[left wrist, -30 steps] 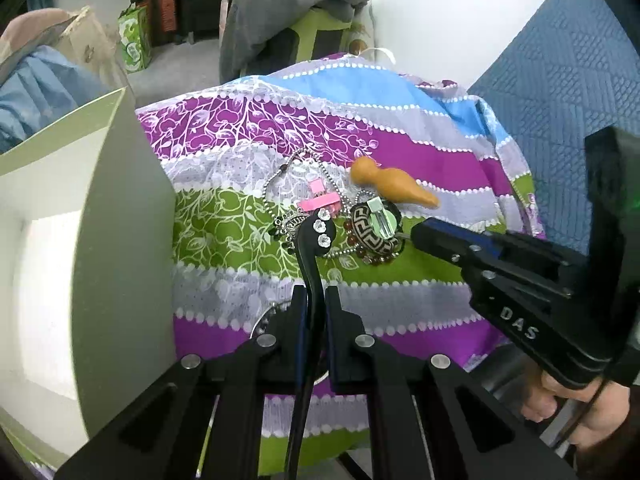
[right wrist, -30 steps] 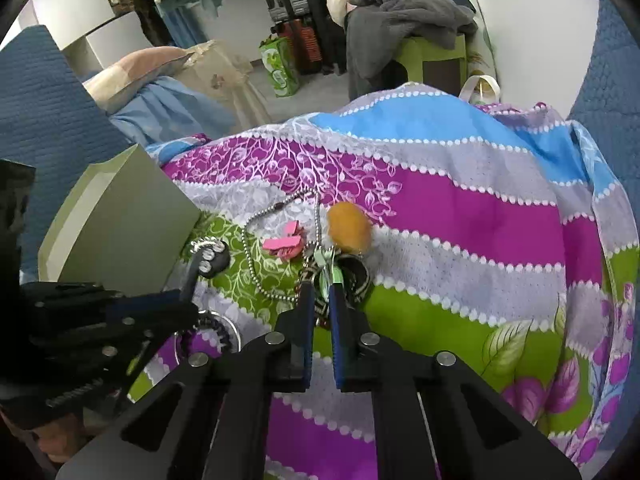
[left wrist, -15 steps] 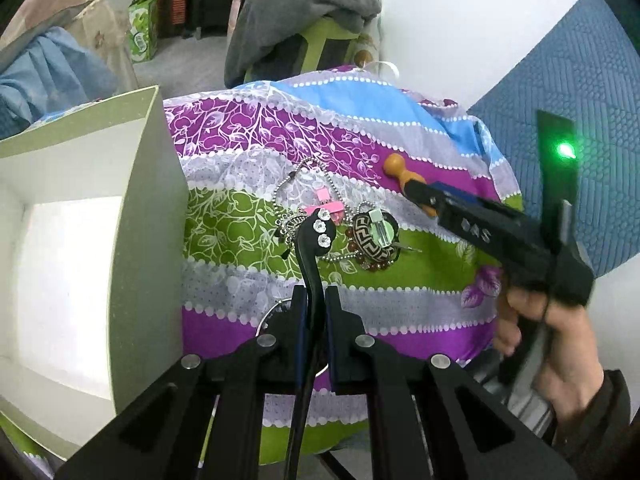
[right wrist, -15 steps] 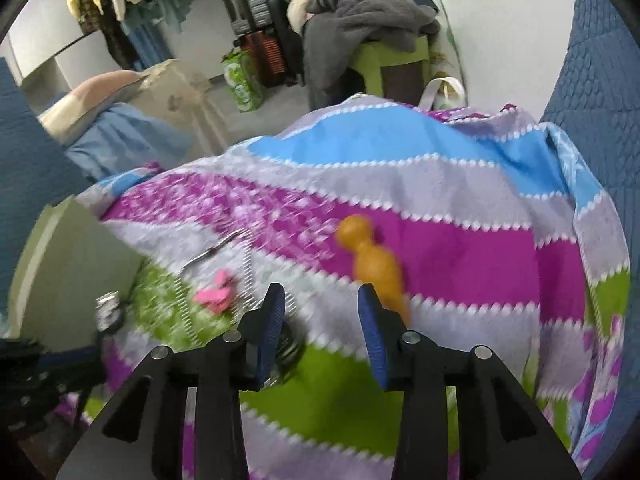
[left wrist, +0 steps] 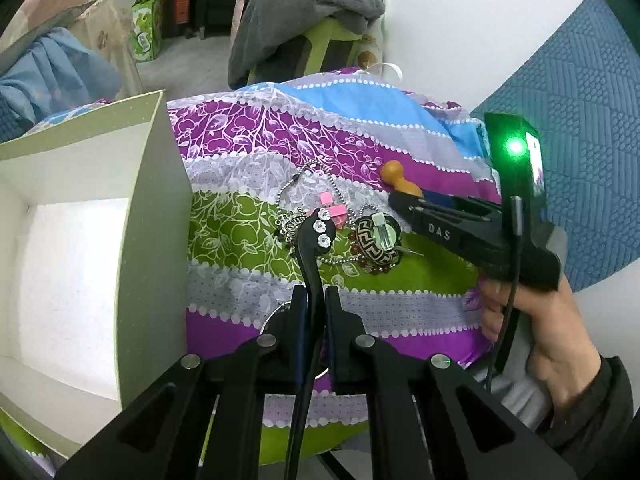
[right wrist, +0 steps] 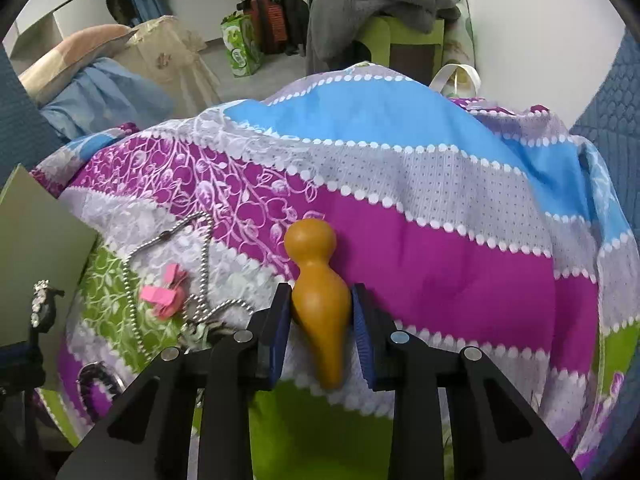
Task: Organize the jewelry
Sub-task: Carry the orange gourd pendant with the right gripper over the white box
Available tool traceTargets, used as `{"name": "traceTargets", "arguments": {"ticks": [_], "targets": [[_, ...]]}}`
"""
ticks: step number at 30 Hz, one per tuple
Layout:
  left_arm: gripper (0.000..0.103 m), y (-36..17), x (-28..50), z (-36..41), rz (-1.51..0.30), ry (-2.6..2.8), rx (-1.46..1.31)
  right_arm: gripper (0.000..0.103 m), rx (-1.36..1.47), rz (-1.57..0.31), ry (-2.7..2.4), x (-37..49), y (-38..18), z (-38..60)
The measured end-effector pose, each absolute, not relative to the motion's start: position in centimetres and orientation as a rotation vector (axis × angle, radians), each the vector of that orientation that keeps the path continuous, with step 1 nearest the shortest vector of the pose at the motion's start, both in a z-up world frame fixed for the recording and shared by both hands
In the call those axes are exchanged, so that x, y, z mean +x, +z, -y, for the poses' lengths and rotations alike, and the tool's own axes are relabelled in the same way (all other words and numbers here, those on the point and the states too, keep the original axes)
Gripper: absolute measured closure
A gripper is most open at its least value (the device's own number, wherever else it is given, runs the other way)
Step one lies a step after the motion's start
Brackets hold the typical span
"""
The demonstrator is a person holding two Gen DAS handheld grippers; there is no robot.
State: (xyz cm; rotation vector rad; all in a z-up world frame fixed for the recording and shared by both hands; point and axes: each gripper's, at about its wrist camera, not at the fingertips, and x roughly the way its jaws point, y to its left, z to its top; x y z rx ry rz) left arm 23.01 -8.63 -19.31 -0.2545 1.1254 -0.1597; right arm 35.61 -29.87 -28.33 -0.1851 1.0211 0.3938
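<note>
Showing an early stage of the sorting: the open box (left wrist: 152, 216), the landmark here, is looking empty in the part of its white interior that is visible, so nothing appears to be put away yet. The left gripper (left wrist: 316, 300) is clamping a black hair clip (left wrist: 310, 256) with rhinestone flowers, holding it above the striped cloth (left wrist: 360, 312) just beside the box's near wall; this piece is probably heading in first. The right gripper (right wrist: 322, 312) is standing with its jaws apart around an orange gourd-shaped pendant (right wrist: 320, 292), which is lying on the cloth farther from the box; whether the pads are touching it cannot be told. Between pendant and box, a ball chain (right wrist: 204, 256), a pink bow clip (right wrist: 166, 296) and a patterned round brooch (left wrist: 376, 240) are waiting on the cloth, all remaining to be organized.
</note>
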Motion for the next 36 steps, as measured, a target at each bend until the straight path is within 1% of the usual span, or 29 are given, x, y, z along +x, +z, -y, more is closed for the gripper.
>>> {"name": "traceTargets", "arguments": {"ticks": [5,12,15,22,26,30,36], "targets": [[0.096,-19.0,22.7,8.5,-1.120,-0.170,-0.259,0.076,-0.128,-1.013,0.370,32.4,-26.8,30.1],[0.096,-18.0,22.2,8.1,-1.117,-0.192,-0.278,0.076,-0.025,-0.963,0.311,27.9,-23.1,30.8],[0.096,-16.8,21.8,7.9,-1.113,-0.204,-0.280,0.076,-0.006,-0.929,0.300,26.7,-20.9,30.7],[0.096,-11.5,20.8,7.0,-1.081,-0.236,-0.264,0.076,0.015,-0.897,0.317,25.1,-15.1,28.9],[0.096,-7.6,20.3,5.3,-1.020,-0.234,-0.261,0.076,0.006,-0.848,0.336,24.0,-11.3,27.1],[0.096,-4.0,19.8,3.1,-0.968,-0.233,-0.246,0.076,0.023,-0.812,0.357,23.4,-8.8,25.3],[0.096,-1.4,19.2,-0.7,-0.932,-0.206,-0.222,0.076,0.028,-0.776,0.390,22.1,-6.6,21.7]]}}
